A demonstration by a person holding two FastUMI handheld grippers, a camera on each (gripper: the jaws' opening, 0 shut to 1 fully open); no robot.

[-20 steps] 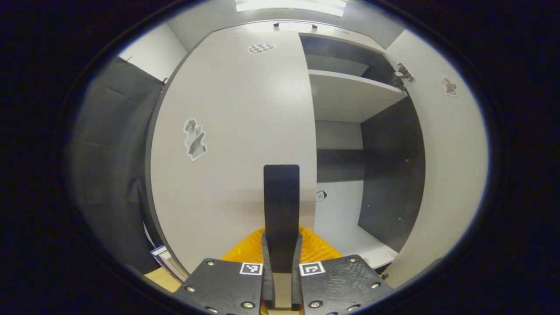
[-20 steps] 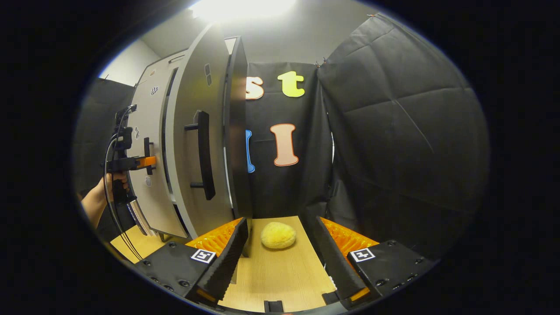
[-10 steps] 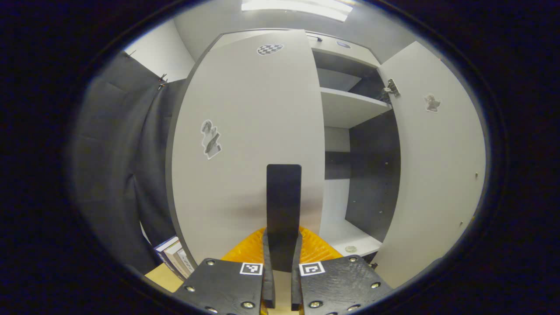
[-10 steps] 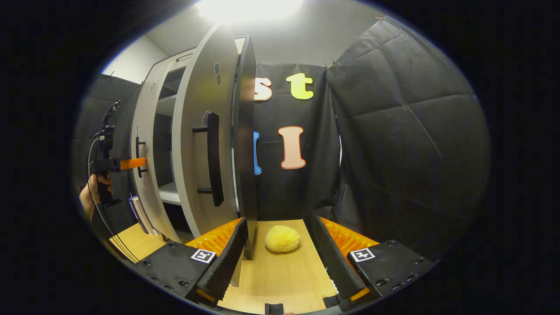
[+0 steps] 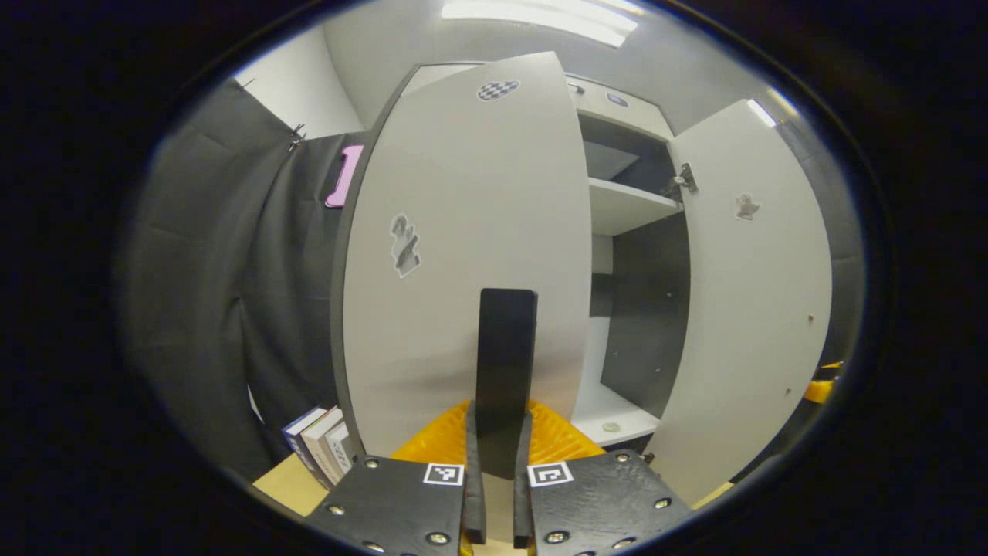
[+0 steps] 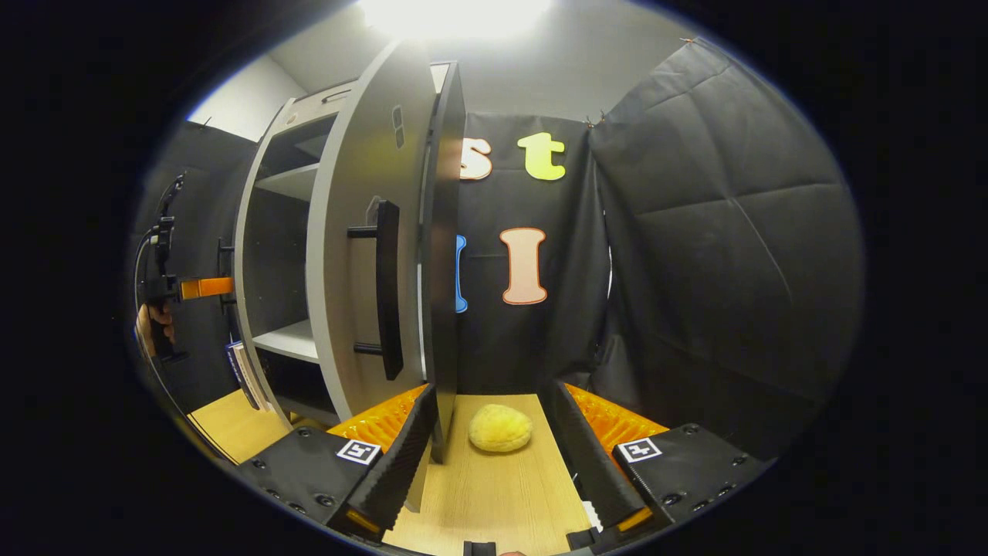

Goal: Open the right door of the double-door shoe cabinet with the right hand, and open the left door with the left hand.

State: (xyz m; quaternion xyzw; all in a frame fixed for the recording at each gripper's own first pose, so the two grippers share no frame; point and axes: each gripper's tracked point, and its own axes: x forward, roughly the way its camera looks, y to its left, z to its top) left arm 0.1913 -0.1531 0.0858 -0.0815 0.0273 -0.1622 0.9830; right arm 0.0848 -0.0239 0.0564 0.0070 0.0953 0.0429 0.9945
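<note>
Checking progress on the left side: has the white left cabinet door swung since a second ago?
Yes. In the right gripper view the white left door has swung further out, away from the fixed white shelf, exposing more interior. The left gripper is clamped on its black handle.

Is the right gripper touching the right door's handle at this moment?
Apart. In the right gripper view the right gripper is open over the wooden floor, and the right door's handle stands clear, up and to the side.

Light source: ceiling lamp (image 5: pixel 540 14), overexposed in the right gripper view.
Glare: soft sheen on the left door (image 5: pixel 471 247).
Shadows: cabinet interior (image 5: pixel 644 309) dim.
Distortion: strong fisheye bowing at edges.
Focus: sharp; no motion blur.
</note>
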